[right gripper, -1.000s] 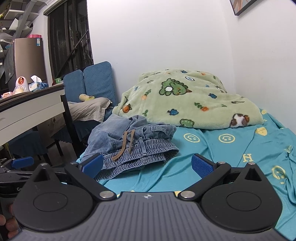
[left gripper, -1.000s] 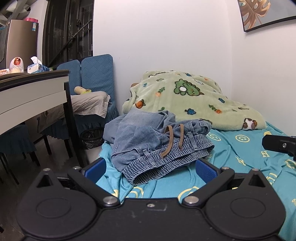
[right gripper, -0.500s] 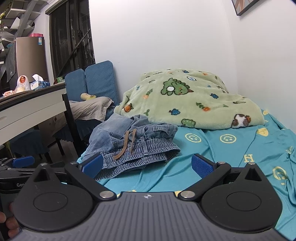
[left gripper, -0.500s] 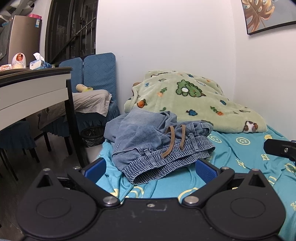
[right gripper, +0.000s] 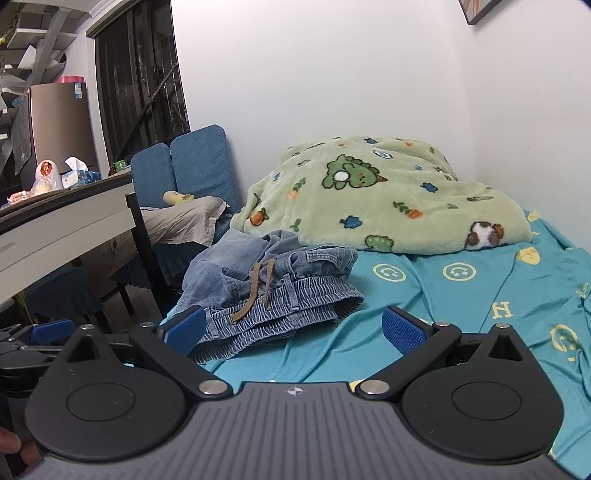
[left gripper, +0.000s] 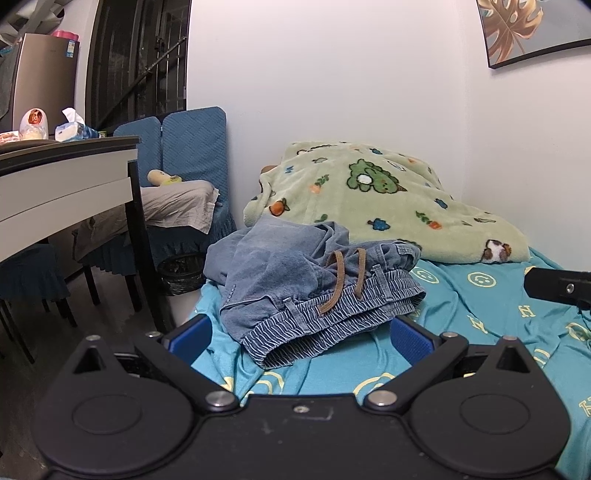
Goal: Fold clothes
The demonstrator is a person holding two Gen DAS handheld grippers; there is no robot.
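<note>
It was a small lived-in room in a home, a bedroom sharing space with a dining corner. A bed in a teal smiley-face sheet (left gripper: 476, 295) sat in the white-walled corner, with a green cartoon fleece blanket (left gripper: 373, 206) heaped at its head, crumpled denim shorts (left gripper: 295, 280) near its edge and a framed leaf print (left gripper: 524, 29) above. Beside it stood a dining table (left gripper: 62, 184) holding a tissue pack (left gripper: 74, 129), blue-covered chairs (left gripper: 192, 147) and, further back, a fridge (right gripper: 59, 125).
</note>
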